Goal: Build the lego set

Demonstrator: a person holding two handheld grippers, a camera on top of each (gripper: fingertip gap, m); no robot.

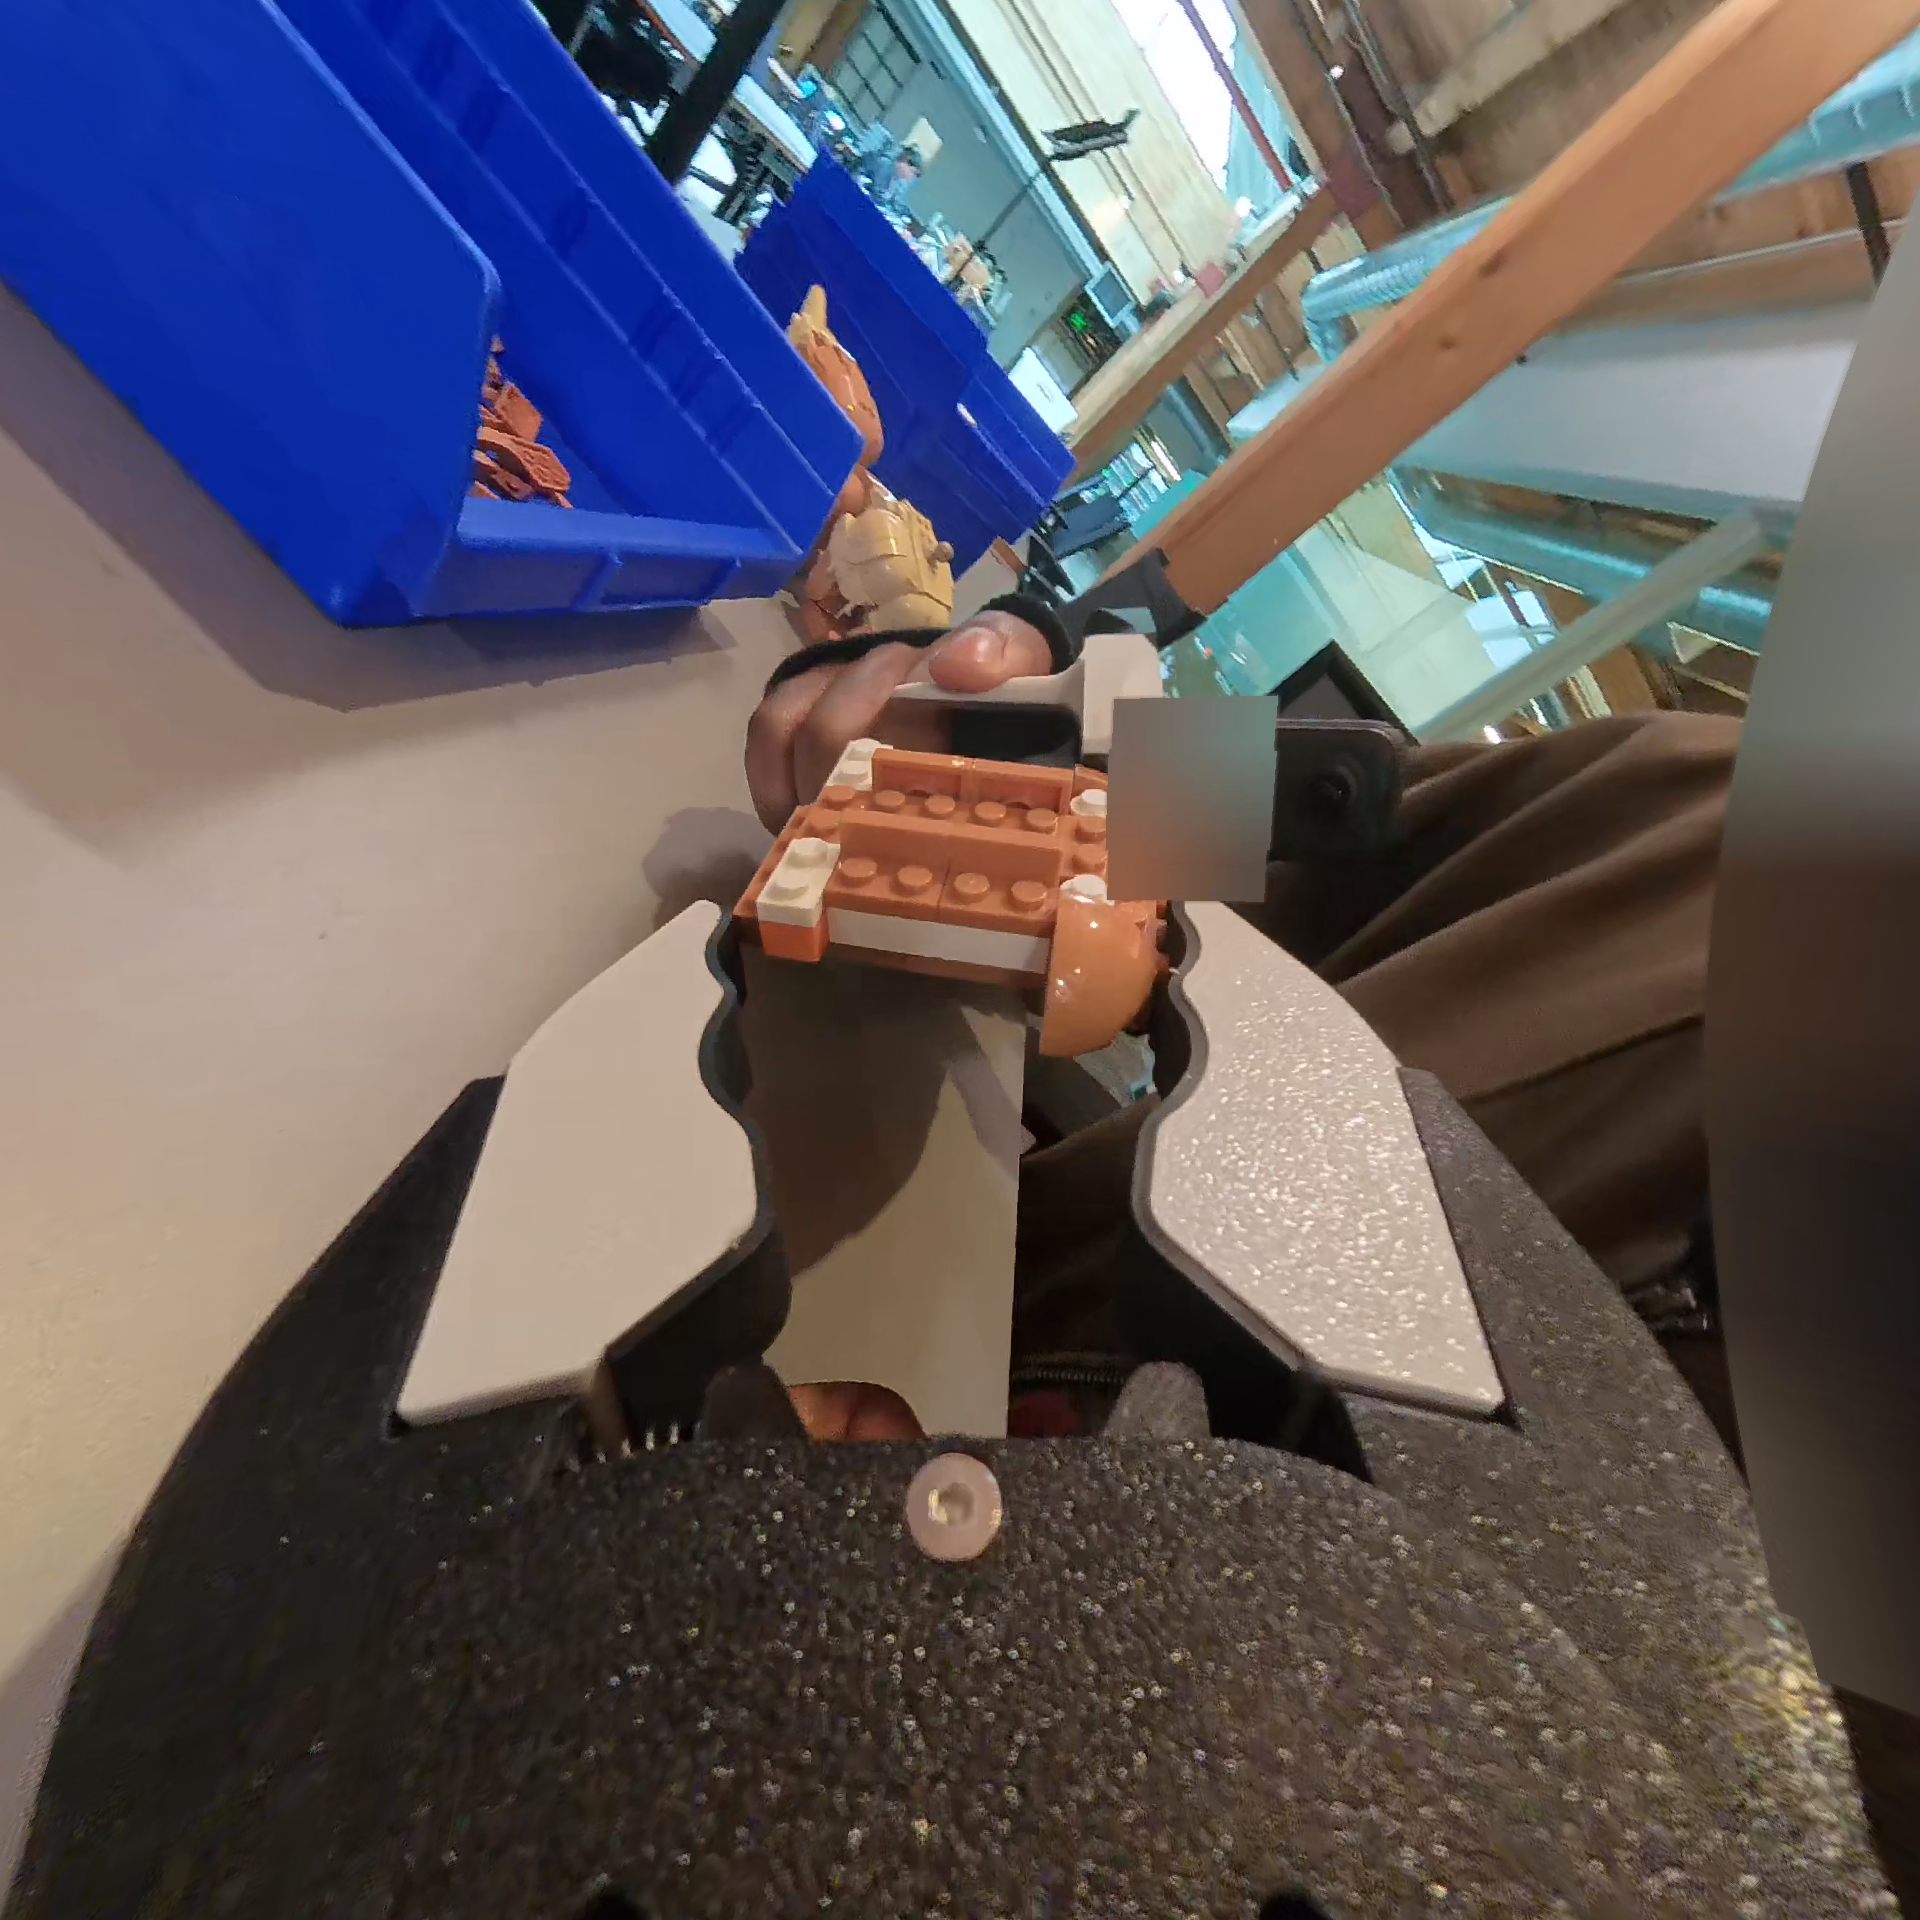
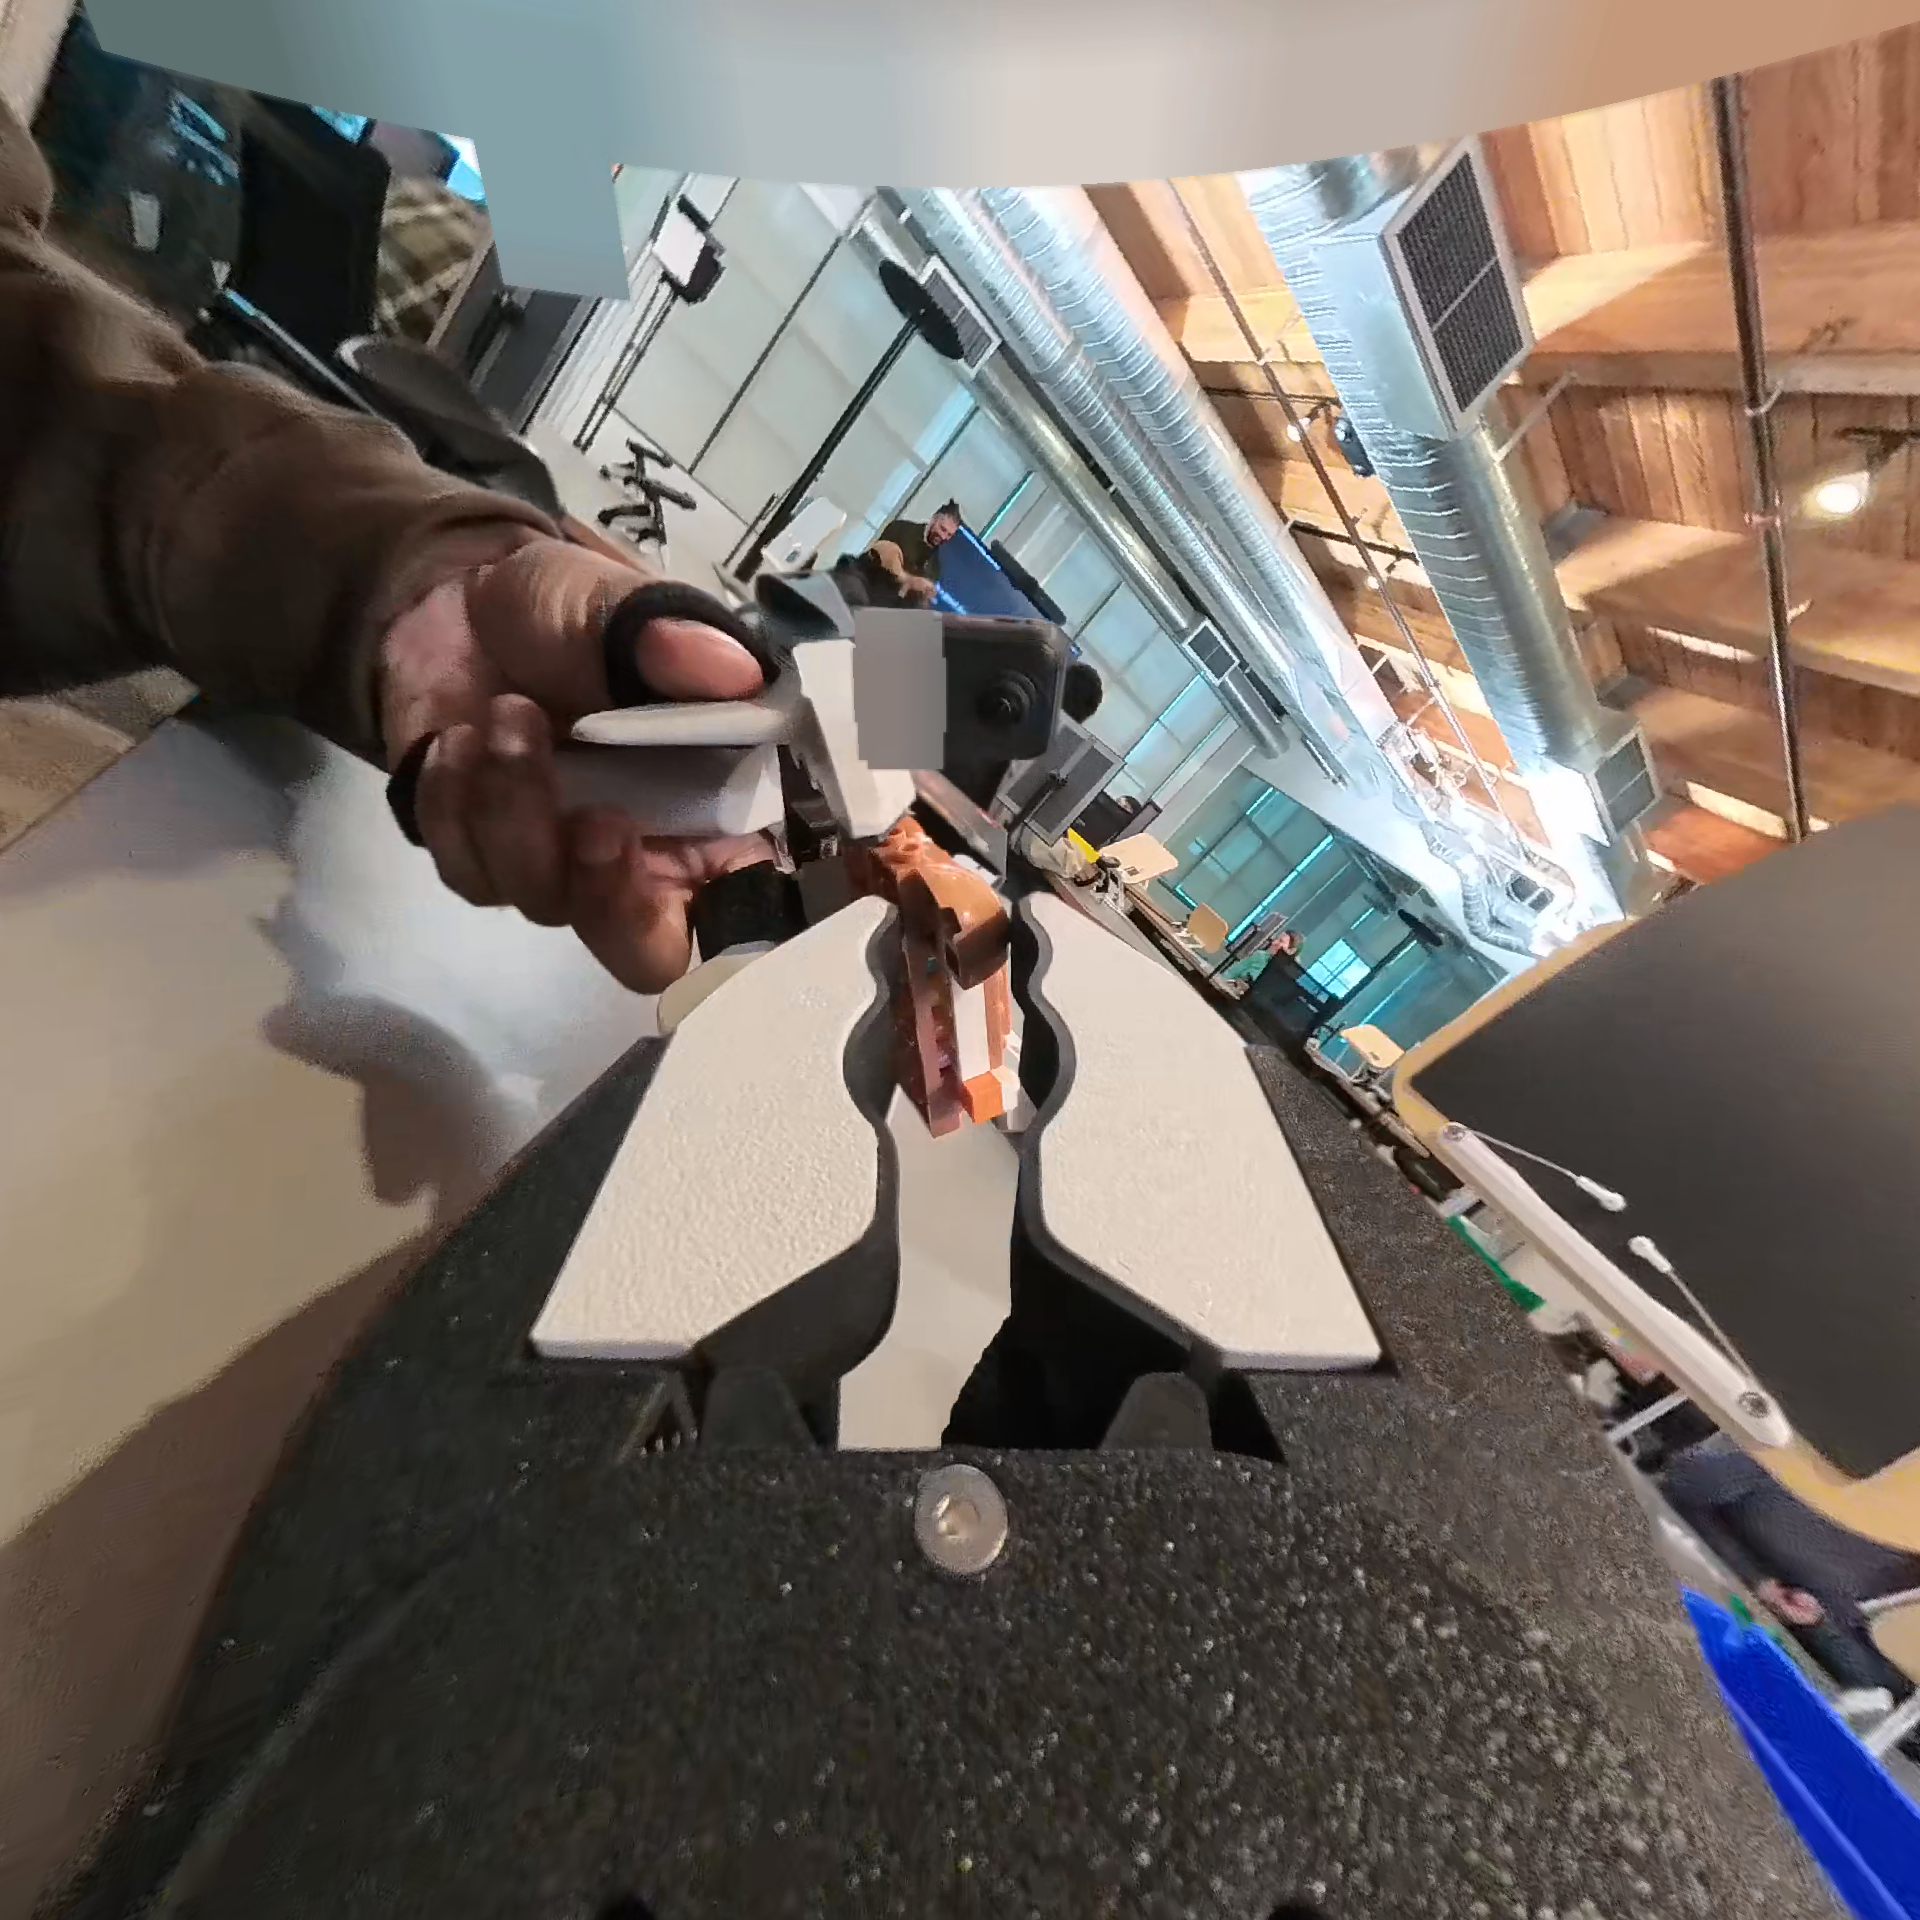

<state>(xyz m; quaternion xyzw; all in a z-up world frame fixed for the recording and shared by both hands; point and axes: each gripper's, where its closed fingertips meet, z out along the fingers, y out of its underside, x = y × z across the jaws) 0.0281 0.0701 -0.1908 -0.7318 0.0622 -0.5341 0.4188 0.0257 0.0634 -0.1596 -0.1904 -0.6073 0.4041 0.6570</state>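
Observation:
My left gripper (image 1: 951,935) is shut on an orange-brown and white lego assembly (image 1: 935,862), gripping its two ends, studs up, with a rounded dome piece (image 1: 1091,987) at the right finger. The assembly is held above the white table (image 1: 260,831). In the right wrist view my right gripper (image 2: 953,925) is closed on the same assembly (image 2: 951,997), seen edge-on between its fingers. Each view shows the other gripper's handle held by a hand (image 1: 831,717) (image 2: 520,727) just beyond the assembly; its fingertips are hidden.
Two blue bins (image 1: 312,312) (image 1: 914,364) stand at the table's far side; the nearer one holds reddish-brown pieces (image 1: 509,447). Tan and brown lego models (image 1: 894,561) sit between them. A dark flat panel (image 2: 1714,1091) is at the right, a blue bin corner (image 2: 1818,1745) below it.

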